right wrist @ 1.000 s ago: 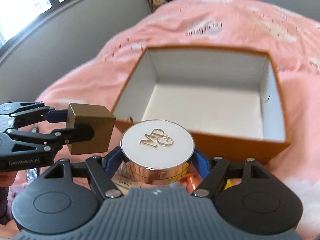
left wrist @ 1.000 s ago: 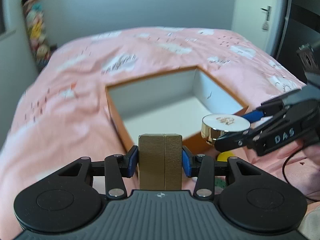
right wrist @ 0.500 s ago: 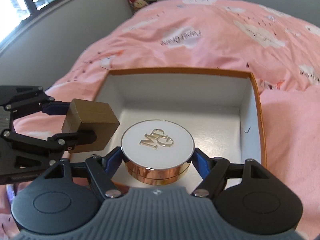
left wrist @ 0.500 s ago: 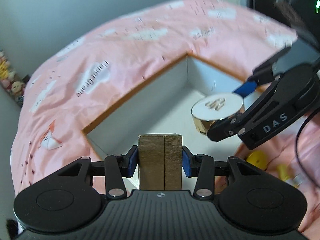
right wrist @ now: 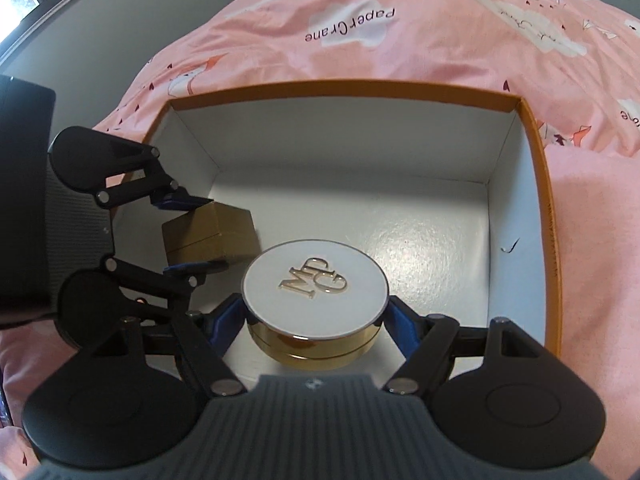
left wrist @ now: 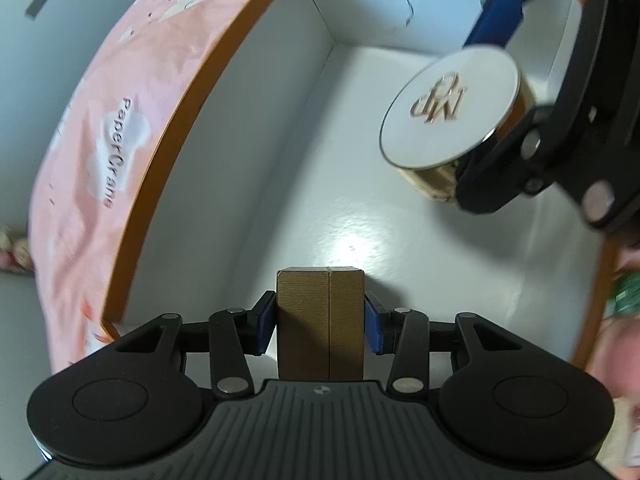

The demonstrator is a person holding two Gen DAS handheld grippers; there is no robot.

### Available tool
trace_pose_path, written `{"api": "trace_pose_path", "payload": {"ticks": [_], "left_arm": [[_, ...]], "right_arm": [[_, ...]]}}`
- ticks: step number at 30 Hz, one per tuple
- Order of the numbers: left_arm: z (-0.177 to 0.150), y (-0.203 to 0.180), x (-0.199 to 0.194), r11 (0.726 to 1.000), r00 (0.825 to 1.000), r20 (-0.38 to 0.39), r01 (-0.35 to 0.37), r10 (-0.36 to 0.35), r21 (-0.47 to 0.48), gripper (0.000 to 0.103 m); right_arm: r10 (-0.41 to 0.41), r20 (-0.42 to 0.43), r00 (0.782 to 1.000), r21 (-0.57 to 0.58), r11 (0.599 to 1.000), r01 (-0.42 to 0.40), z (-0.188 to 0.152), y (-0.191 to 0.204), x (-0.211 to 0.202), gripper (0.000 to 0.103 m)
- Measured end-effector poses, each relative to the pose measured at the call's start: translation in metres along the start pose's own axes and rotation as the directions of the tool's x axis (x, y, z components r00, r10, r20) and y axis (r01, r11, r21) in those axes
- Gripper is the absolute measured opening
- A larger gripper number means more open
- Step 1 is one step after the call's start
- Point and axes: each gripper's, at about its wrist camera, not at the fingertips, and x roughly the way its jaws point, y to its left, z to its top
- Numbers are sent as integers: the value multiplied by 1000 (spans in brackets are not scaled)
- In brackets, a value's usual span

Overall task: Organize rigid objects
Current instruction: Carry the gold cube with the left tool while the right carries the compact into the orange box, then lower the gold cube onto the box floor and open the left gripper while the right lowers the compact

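My left gripper (left wrist: 320,322), matt black plastic with blue pads, clamps a brown box (left wrist: 320,320) of fine-ribbed matt card. My right gripper (right wrist: 316,316) clasps a round tin (right wrist: 315,300), its glossy white lid over polished gold metal. Beneath them the cardboard box (right wrist: 536,184) has a smooth, faintly shiny white floor, ringed by soft pink cloth bedding (right wrist: 440,40).

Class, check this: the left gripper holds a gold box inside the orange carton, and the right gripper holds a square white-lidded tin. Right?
Not quite: the tin in the right gripper is round, as the right wrist view shows. The left gripper does hold the gold box inside the orange carton.
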Motion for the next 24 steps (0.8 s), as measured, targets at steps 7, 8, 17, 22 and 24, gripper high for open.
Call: {"api": "trace_pose_path", "payload": {"ticks": [7, 8, 17, 22, 24], "left_arm": [[-6, -13, 13, 992, 996, -1, -90, 91, 85, 50], [-6, -12, 13, 993, 996, 0, -87, 87, 76, 50], [-6, 0, -5, 1000, 999, 43, 13, -14, 11, 61], [-8, 16, -14, 989, 991, 58, 127, -123, -69, 63], [-9, 21, -17, 982, 985, 67, 167, -161, -86, 63]], "right_arm": [[12, -12, 1000, 12, 1000, -12, -2, -5, 5, 75], [13, -13, 1000, 13, 1000, -13, -2, -5, 6, 75], [6, -23, 1000, 21, 1000, -5, -4, -7, 7, 75], [8, -38, 999, 36, 999, -7, -3, -10, 10, 75], [12, -47, 999, 46, 999, -10, -1, -11, 13, 75]]}}
